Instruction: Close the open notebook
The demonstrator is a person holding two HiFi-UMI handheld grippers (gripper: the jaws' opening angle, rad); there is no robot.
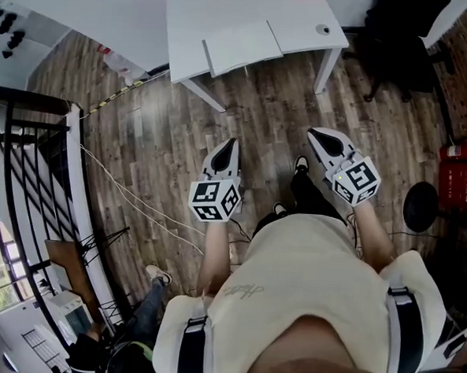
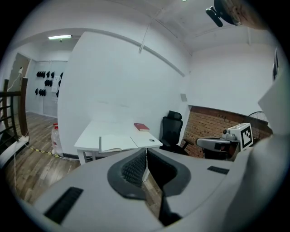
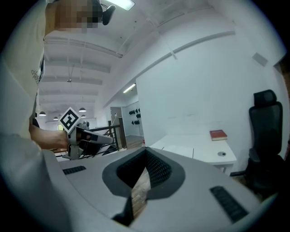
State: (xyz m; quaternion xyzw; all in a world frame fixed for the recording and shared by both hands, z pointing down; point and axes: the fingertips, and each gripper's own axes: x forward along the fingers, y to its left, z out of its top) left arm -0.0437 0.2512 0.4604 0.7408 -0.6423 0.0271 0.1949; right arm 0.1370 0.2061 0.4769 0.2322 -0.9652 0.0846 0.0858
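Observation:
The open notebook [image 1: 242, 47] lies flat on a white desk [image 1: 188, 21] across the wooden floor, well ahead of me. It also shows in the left gripper view as the notebook [image 2: 117, 142] and in the right gripper view as the notebook [image 3: 179, 150]. My left gripper [image 1: 235, 142] and right gripper [image 1: 311, 133] are held side by side at waist height, pointing toward the desk and far short of it. The left gripper [image 2: 146, 152] has its jaws shut with nothing between them. So does the right gripper [image 3: 145, 149].
A closed red book [image 2: 142, 127] and a small round disc [image 1: 323, 29] also lie on the desk. A black office chair [image 2: 172, 131] stands right of it before a brick wall. A black railing [image 1: 31, 146] and floor cables [image 1: 137, 207] run at left; a red extinguisher [image 1: 457, 148] stands at right.

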